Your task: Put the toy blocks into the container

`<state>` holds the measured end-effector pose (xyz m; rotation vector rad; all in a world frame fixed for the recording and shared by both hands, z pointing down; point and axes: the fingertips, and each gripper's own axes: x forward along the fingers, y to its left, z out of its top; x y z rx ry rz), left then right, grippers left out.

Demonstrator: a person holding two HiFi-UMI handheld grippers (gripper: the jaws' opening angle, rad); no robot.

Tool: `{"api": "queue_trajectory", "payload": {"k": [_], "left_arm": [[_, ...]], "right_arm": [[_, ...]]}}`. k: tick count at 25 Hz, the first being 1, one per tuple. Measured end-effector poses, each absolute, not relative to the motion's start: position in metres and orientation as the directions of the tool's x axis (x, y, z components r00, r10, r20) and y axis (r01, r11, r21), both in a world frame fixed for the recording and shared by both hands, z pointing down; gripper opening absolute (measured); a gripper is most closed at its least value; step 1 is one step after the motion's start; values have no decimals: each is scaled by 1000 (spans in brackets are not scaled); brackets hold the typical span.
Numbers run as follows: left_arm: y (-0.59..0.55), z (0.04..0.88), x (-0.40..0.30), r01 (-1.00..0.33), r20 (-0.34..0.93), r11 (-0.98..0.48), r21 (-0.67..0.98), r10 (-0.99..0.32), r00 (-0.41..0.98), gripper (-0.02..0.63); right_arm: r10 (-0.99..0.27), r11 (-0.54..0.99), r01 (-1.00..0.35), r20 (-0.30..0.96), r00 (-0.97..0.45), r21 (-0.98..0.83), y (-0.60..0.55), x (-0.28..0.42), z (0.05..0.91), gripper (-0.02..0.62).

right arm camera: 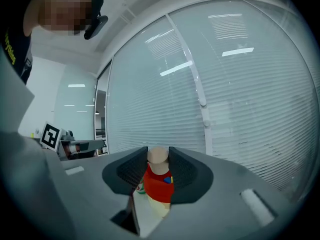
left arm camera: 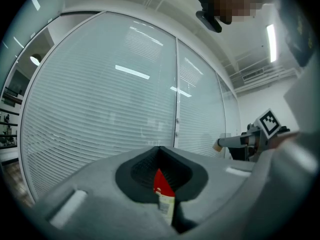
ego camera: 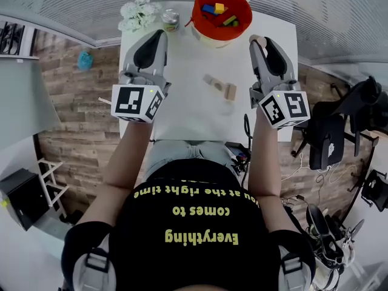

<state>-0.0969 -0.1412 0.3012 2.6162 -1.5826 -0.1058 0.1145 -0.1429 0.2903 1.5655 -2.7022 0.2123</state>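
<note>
Right gripper view confirming the grasp: fingers [right arm camera: 182, 171] of the right gripper [right arm camera: 158, 153] clamping a pale wooden block [right arm camera: 158, 157] at the very tips, leaving it free of the rear of the pads, presumably for a clean drop. Pointing level at the red container [right arm camera: 159, 186], which is showing directly behind the block, so apparently lining up for delivery. Judging the carry as partly done: in the head view, hanging near the container on its right, not yet over its mouth.

Left gripper [left arm camera: 159, 151] standing idle, fingers [left arm camera: 137, 171] pressing together at the tips with nothing between them, only a sliver of the container showing through the gap below. Hovering over the left half of the worktop [ego camera: 182, 114], apparently staying out of the carrying path.

Container sitting at the far edge of the worktop, already holding coloured blocks [ego camera: 218, 10]. Loose wooden blocks [ego camera: 230, 91] lying mid-worktop, awaiting collection. Noting a can [ego camera: 171, 19] and white flowers [ego camera: 138, 12] standing left of the container, needing avoidance.
</note>
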Motion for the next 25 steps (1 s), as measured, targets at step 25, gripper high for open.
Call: {"api": "queue_trajectory", "payload": {"k": [25], "left_arm": [[-178,346,-83,-908,74,-396,137,-910,408,-2]], "right_arm": [[-758,606,-780,183,-626,-160,-222,86,343,138]]}}
